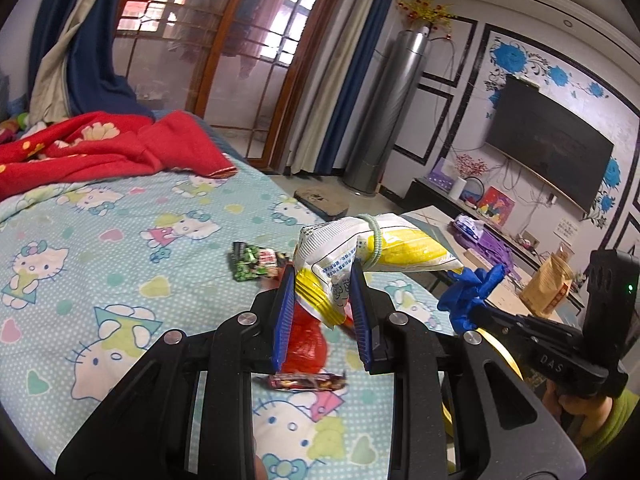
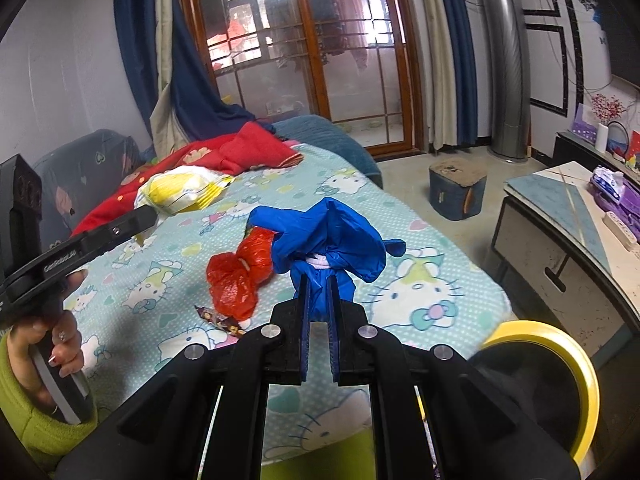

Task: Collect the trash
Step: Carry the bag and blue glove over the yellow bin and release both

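My left gripper (image 1: 323,276) is shut on the sealed end of a yellow and white snack bag (image 1: 384,250), tied with a pale band and held above the bed; the same bag (image 2: 180,190) shows at the left of the right wrist view. My right gripper (image 2: 319,282) is shut on a crumpled blue plastic bag (image 2: 328,236), also visible as a blue bundle (image 1: 472,292) in the left wrist view. On the bedsheet lie a red plastic bag (image 2: 238,276), a green snack wrapper (image 1: 256,266) and a dark candy wrapper (image 1: 306,381).
The bed carries a cartoon-cat sheet (image 1: 100,248) and a red blanket (image 1: 104,148). A yellow-rimmed bin (image 2: 560,380) sits low right. A low table (image 2: 560,232), a blue stool (image 2: 456,192) and a TV (image 1: 548,152) stand past the bed. A hand (image 2: 44,356) grips the left handle.
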{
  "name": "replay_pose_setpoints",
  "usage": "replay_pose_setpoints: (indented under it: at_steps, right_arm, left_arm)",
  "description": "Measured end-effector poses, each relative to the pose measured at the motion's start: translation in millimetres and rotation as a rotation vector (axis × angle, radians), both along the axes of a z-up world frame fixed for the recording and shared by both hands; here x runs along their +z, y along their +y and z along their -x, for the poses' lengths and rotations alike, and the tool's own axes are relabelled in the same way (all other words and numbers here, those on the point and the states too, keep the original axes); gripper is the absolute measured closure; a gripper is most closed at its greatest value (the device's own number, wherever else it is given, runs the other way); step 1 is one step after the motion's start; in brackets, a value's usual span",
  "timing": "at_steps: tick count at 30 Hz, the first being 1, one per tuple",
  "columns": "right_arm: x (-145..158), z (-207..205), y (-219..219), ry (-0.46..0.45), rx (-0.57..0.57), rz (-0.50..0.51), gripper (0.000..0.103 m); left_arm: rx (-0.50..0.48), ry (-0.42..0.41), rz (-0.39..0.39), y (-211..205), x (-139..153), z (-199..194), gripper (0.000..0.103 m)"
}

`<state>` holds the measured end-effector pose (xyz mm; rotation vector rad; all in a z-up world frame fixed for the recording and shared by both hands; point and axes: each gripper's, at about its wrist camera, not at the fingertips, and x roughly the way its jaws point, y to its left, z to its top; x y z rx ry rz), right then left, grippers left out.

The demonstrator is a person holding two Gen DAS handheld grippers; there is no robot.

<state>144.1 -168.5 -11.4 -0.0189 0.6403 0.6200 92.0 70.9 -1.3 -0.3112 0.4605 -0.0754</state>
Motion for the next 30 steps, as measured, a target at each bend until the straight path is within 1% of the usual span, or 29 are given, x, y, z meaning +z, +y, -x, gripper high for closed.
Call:
replay_pose_setpoints:
  at_steps: [12, 30]
  right_arm:
    - [8.9, 1.6, -38.4, -0.014, -0.07, -0.03, 0.095]
    - [0.5, 8.8, -111.6, -0.005, -0.205, -0.065, 0.095]
  left_arm:
    - [-0.059, -0.02, -0.04, -31.0, 5.1, 7.5, 0.083]
    - [-0.17, 0.0, -0.113, -86.0, -1.0, 8.9, 0.083]
